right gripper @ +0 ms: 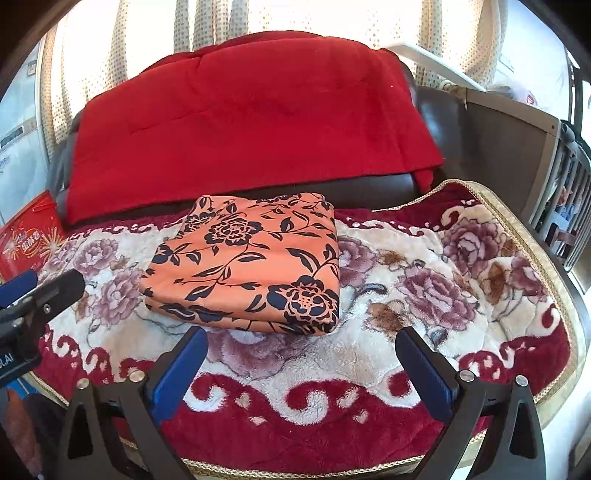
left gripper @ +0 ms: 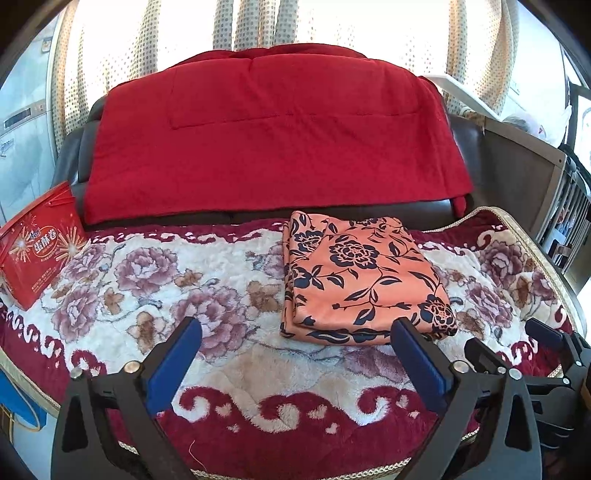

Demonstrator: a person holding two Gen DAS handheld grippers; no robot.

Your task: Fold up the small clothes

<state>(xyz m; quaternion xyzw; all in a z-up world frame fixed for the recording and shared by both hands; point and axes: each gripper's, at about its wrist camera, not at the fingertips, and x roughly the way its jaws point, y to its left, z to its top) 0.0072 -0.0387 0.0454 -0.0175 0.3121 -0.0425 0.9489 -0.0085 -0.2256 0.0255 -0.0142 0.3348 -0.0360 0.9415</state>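
The left gripper, a black frame with blue-padded fingers, is held wide apart with nothing between the pads, hovering low over the near part of the surface. The right gripper, of the same build, is likewise spread wide and empty; its tip is also glimpsed at the far right of the left wrist view.

Just ahead of both lies the orange cloth printed with dark navy flowers and vines, already doubled into a thick, roughly rectangular bundle. It rests toward the back of the surface, in front of the right finger of the left gripper and slightly left of centre for the right one. It is judged to be soft, light and limp, with several layers that could slide over one another (the weave looks smooth, so slipping is likely). A hold is best taken at the near corners or along the near folded edge, where all layers can be pinched together.

Beneath it a plush fleece blanket with mauve roses and a dark red scroll border is spread; its pile should grip the cloth somewhat. Behind, a red quilt is draped over a dark leather sofa back. A red printed gift box stands at the left, and dotted curtains hang at a bright window.
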